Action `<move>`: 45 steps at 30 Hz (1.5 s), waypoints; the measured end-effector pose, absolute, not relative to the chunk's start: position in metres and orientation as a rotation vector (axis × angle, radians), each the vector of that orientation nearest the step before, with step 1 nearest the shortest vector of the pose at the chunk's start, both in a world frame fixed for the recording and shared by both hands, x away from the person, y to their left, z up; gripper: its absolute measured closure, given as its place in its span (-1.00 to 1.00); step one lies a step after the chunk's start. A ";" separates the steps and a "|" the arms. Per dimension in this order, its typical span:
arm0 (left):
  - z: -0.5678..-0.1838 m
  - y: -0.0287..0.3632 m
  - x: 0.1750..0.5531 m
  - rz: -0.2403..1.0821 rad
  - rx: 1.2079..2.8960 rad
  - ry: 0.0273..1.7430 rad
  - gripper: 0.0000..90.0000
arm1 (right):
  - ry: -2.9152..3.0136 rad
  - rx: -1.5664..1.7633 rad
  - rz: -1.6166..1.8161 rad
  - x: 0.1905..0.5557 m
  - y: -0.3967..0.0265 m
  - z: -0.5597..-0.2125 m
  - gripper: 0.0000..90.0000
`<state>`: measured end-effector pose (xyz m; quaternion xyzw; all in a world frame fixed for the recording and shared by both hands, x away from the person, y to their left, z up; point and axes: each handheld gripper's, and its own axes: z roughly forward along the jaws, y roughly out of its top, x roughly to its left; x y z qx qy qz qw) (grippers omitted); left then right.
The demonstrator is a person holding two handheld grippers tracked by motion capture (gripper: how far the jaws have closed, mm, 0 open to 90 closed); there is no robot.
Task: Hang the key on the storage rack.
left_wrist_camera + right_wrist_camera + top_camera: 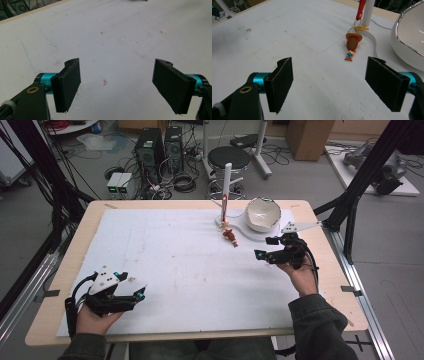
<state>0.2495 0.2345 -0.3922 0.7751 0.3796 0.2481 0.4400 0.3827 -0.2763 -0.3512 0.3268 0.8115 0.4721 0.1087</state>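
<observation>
High view: my right gripper point(266, 247), jaws wide and empty, sits right of centre; the keychain figure point(230, 238) lies just up-left of it, my left gripper point(131, 292) far off at lower left, also wide.

Right gripper view: the figure point(352, 45) lies ahead between my jaws in the upper frame, long axis running away from me toward the white post point(368, 12).

left gripper point(131, 292): black body, grey three-cornered plate, teal collars, flat black pads point(70, 83) (brass ring on bracket) | right gripper point(266, 247): same build, black cable | sleeves point(320, 327): dark olive
</observation>
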 end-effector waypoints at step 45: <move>-0.394 0.239 0.249 0.611 1.927 0.962 -0.49 | 2.327 0.994 1.418 0.333 -0.308 -0.391 -0.74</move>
